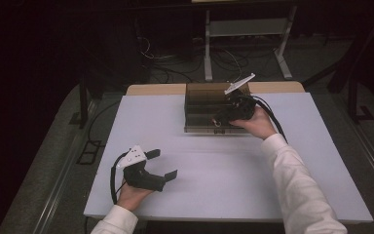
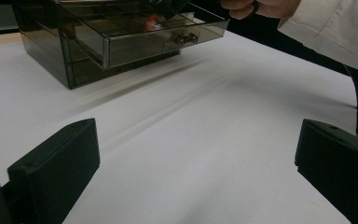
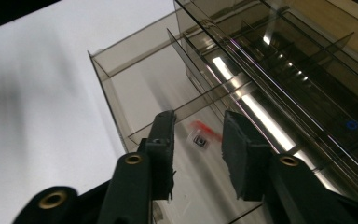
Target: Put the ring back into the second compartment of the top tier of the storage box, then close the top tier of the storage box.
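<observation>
A pale surface fills the middle of a dark room, with cables and a metal frame on the floor beyond its far edge. A smoky see-through drawer box stands near the far edge, right of centre, its upper drawer pulled out toward the person.

The right claw is tipped down into the open drawer, the hand behind it and the white sleeve running back to the near right corner. Its jaws are part-spread, pinching nothing, and between them lies a small red-and-white item on the drawer floor, just beside a divider. The left claw rests low at the near left, jaws spread wide and holding nothing.

Between the two claws the surface is bare; the drawer's walls and dividers hem the right claw closely.
</observation>
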